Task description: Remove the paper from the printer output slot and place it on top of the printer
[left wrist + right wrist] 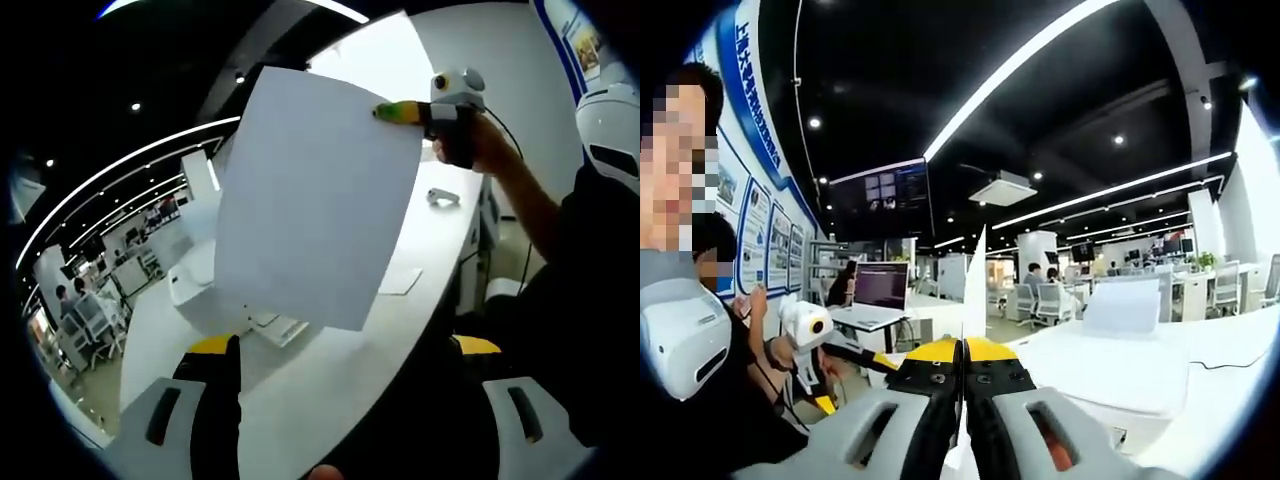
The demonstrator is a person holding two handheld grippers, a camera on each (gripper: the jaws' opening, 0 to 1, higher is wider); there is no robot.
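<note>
Jaws of the right gripper (962, 385) press flat together on the paper (312, 195), seen edge-on between them as a thin white sliver rising upward. In the left gripper view the sheet is a smooth, flat white rectangle, held at one upper corner and hanging tilted in the air above the white table (330, 385). The left gripper (345, 350) stands open below it, holding nothing. The boxy white printer (1125, 365) sits beyond.

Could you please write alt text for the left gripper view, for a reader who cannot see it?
A white sheet of paper is held up in the air, pinched at its upper corner by the right hand-held gripper. Below it stands a white printer on a white table, and the left hand-held gripper is open.
</note>
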